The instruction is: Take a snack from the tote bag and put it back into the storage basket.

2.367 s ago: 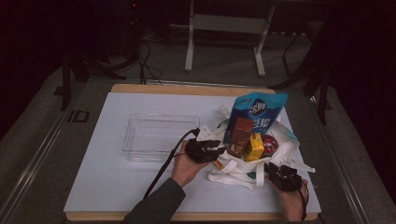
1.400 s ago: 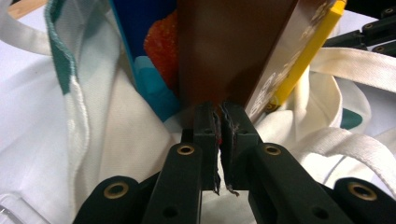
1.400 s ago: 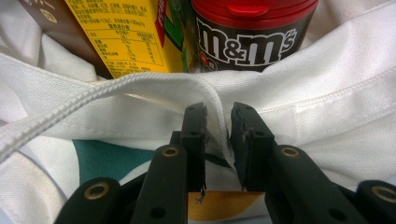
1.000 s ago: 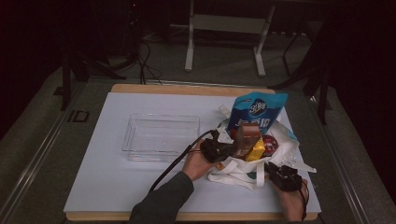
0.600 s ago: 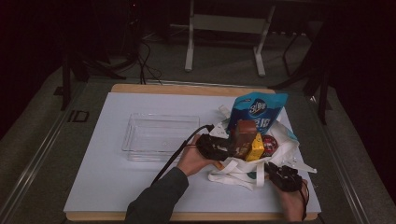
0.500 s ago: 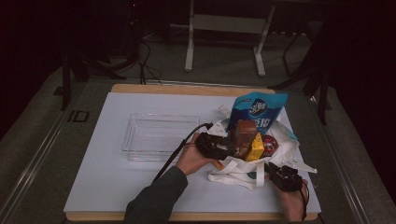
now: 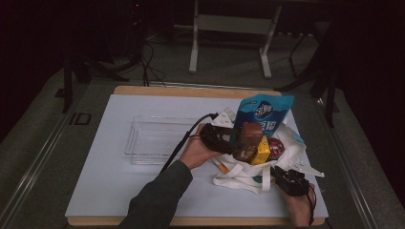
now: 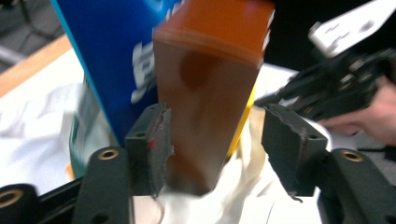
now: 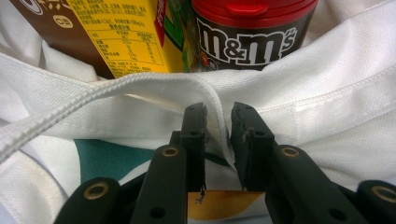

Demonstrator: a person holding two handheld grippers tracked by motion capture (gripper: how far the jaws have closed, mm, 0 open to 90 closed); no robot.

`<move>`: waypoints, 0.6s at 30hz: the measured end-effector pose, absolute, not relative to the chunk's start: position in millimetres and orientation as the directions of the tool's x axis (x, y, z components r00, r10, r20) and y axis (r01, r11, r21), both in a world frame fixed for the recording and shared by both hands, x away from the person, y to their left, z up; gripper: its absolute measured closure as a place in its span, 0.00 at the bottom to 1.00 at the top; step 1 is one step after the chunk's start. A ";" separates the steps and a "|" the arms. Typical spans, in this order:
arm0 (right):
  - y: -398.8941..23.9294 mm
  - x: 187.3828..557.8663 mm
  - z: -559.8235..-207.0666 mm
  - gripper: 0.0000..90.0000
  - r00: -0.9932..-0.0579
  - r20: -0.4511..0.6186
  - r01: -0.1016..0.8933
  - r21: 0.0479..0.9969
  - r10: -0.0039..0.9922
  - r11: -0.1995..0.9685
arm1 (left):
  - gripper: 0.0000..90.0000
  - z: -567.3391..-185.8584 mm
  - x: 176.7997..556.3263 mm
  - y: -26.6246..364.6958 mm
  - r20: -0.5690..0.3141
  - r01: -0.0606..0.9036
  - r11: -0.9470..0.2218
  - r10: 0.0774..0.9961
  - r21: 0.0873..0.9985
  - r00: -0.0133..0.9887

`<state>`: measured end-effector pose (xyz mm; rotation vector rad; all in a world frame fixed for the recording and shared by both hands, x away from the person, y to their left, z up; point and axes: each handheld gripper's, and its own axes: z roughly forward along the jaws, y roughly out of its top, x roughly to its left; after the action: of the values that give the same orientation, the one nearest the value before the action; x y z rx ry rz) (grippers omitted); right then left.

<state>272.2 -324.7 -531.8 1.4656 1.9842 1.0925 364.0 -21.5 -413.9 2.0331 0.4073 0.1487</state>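
Brown box [image 8: 208, 93] stands between just-opened left tongs [image 8: 217, 154], blue bag [image 8: 114, 51] behind; right tongs [image 9: 218, 135] pinch white tote [image 9: 327, 93].

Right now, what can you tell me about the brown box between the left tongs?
The brown box is a tall, smooth-sided carton, orange-brown with a darker round mark, blurred here. It stands roughly upright in the white cloth bag, against the blue pouch and a yellow box. The left tongs have just been opening: one pad is at its side, the other stands clear.
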 end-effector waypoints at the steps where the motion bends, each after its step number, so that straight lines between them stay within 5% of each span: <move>1: -324.7 272.3 -531.8 0.83 -0.341 0.104 0.587 0.800 0.934 0.126 | 0.38 -412.4 365.4 -21.7 -0.058 0.215 -0.431 0.349 0.876 0.935; 18: -325.2 272.6 -531.4 0.83 -0.344 0.107 0.591 0.797 0.933 0.127 | 0.27 -415.5 387.2 -41.6 -0.081 0.195 -0.381 0.295 0.904 0.952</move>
<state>272.6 -325.2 -531.4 1.4690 1.9906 1.0926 387.2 -41.6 -415.5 1.9753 0.3514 0.1115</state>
